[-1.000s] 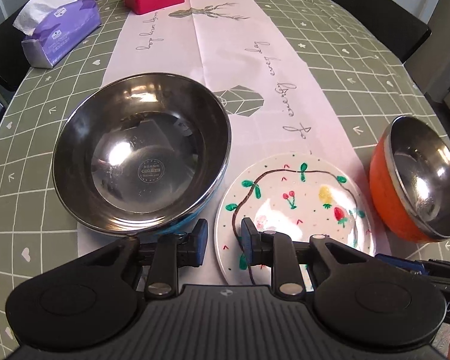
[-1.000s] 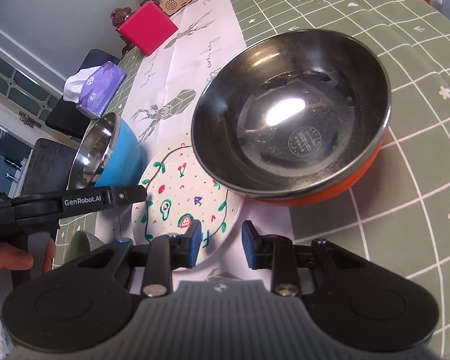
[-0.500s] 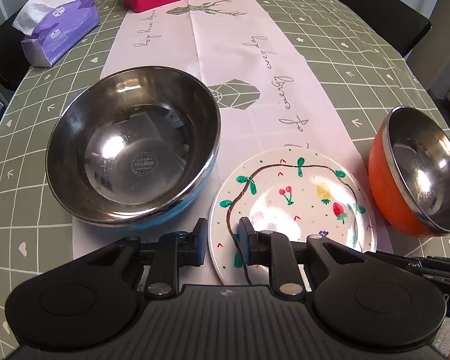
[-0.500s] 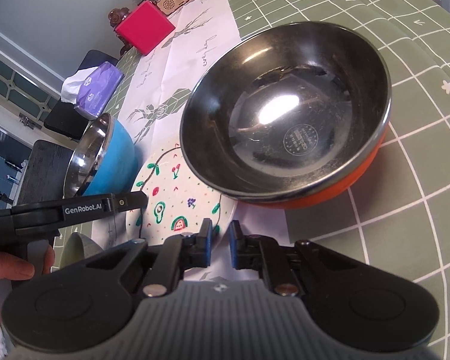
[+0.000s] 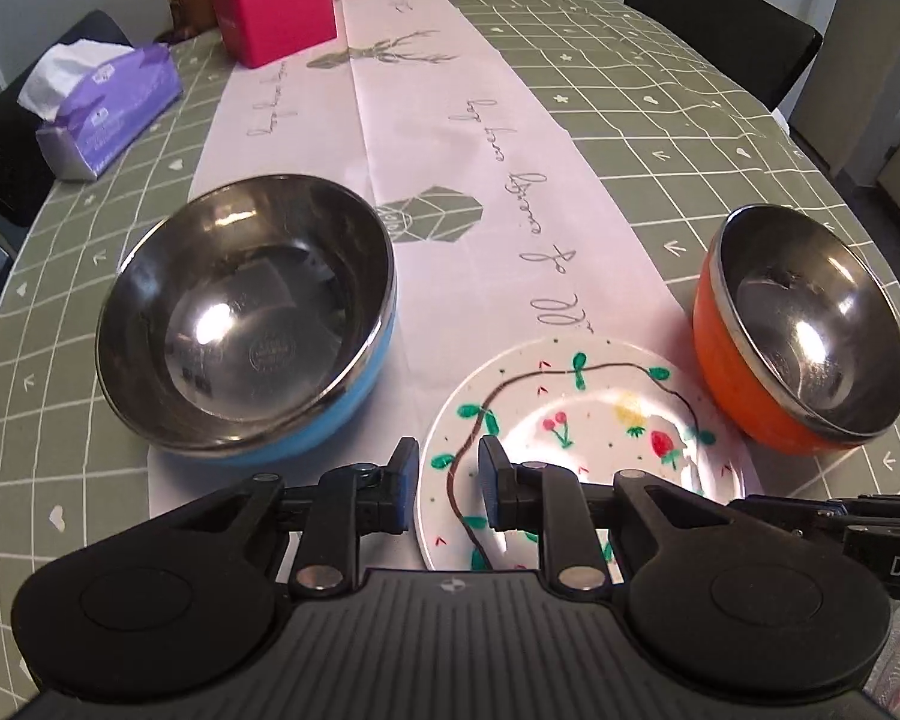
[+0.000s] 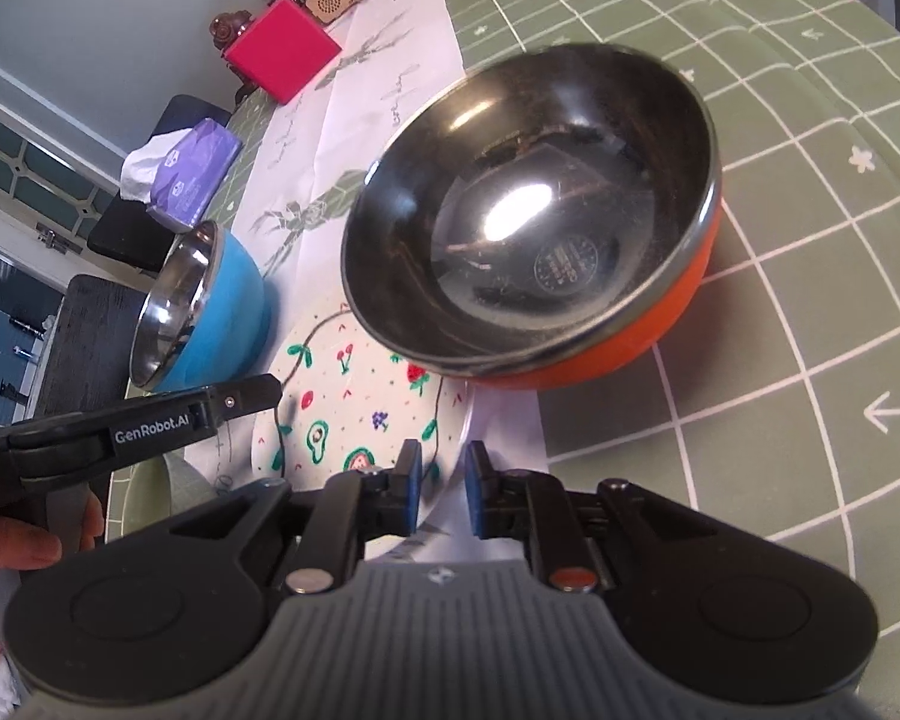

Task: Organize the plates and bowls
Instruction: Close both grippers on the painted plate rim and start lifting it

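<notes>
The blue bowl (image 5: 252, 324) sits left, the painted plate (image 5: 582, 420) in the middle, and the orange bowl (image 5: 804, 336) just beside the plate's right edge. Both the left gripper (image 5: 448, 483) and right gripper (image 6: 438, 489) hover parted and empty over the plate's near rim; closing carelessly could skid it into a bowl, I judge

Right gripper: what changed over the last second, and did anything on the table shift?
The right gripper narrowed half a second ago, then reopened part-way, empty. The left gripper pulled back, open, empty. Blue bowl, orange bowl and painted plate stayed put.
</notes>
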### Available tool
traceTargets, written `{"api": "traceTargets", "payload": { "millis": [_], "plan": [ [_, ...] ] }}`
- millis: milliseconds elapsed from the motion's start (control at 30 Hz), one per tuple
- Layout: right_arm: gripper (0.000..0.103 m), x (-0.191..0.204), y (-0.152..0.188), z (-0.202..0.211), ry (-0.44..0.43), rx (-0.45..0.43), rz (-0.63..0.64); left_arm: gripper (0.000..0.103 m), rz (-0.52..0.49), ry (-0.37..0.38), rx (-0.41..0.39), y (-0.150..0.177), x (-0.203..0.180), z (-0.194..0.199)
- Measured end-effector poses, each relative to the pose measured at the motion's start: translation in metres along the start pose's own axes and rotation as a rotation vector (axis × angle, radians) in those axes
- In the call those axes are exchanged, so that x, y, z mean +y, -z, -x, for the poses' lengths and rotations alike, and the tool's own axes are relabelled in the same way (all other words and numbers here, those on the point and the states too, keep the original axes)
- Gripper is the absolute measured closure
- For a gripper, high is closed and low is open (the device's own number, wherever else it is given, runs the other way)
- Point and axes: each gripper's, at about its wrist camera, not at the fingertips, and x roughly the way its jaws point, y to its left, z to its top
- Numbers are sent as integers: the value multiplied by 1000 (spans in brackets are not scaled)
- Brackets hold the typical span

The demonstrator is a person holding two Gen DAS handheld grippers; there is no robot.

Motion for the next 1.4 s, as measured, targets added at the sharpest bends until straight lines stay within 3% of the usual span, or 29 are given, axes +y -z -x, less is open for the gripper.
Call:
{"api": "traceTargets", "payload": {
  "millis": [333,433,633,833,1133,1267,1400],
  "plan": [
    [88,-4,-1,-6,-20,14,-3,79,9,-1,25,2,1,-10],
    [94,-5,-1,-6,-8,7,2,80,4,-14,29,4,-2,-9],
    [96,-8,2,0,1,19,3,80,-4,-44,70,11,-13,-2],
    [96,-14,8,11,28,62,12,80,-25,-55,102,30,-30,11],
    [95,-23,22,33,70,105,33,80,-15,-3,117,68,-45,35],
    [95,-27,29,39,69,97,34,80,44,49,84,83,-38,44],
    [92,-32,31,41,46,83,3,79,208,111,-19,103,-23,50]
  ]
}}
